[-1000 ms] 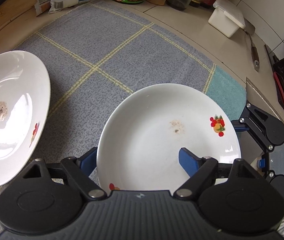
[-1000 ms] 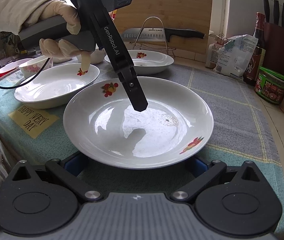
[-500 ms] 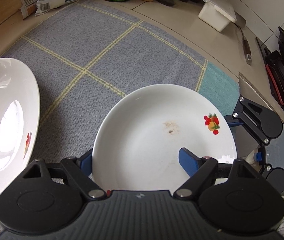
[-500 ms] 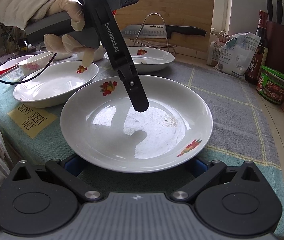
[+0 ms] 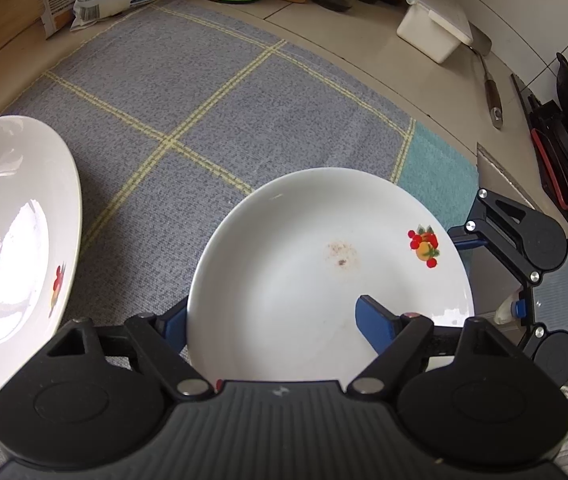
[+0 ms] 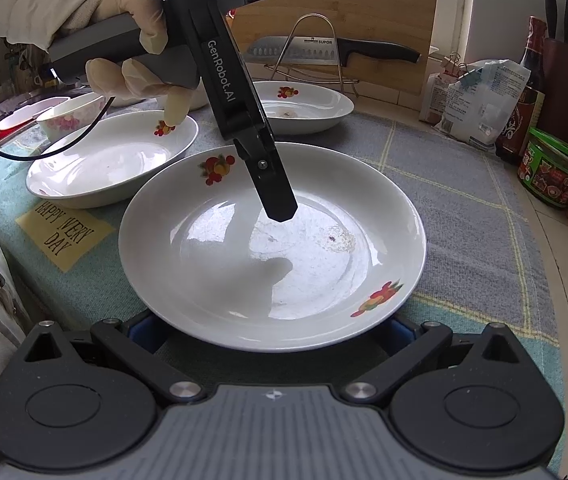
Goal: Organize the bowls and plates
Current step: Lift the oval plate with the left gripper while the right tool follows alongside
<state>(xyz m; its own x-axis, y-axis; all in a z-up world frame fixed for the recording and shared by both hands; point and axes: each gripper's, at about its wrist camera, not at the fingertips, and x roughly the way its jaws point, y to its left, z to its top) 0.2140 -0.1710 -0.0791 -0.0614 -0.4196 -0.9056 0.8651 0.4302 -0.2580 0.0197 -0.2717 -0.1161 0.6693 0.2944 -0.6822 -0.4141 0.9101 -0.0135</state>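
Plate [image 6: 324, 264], white with fruit prints on its rim and a small brown smudge near its middle, sits on the grey checked mat [image 5: 223, 92], at the centre of the right wrist view and at 5 o'clock in the left wrist view. The left gripper [image 5: 271, 326], held by a gloved hand [image 6: 135, 40], points steeply down over the plate's 10 o'clock edge as the right camera sees it. One blue finger [image 5: 372, 324] hangs inside the dish and the other sits outside the rim, so the rim lies between the jaws. They are closing, but the pads do not press on the plate.

The right gripper [image 6: 269, 334] is at the plate's 6 o'clock edge, its jaws wide. Its blue fingertips are tucked beneath the rim, so I cannot tell whether they touch.

A second plate [image 6: 111, 160] lies at 10 o'clock, just beside the first. A third plate [image 6: 308, 108] with a darker smudge lies at 12 o'clock. A small flowered bowl [image 6: 71, 118] stands beyond the second plate.
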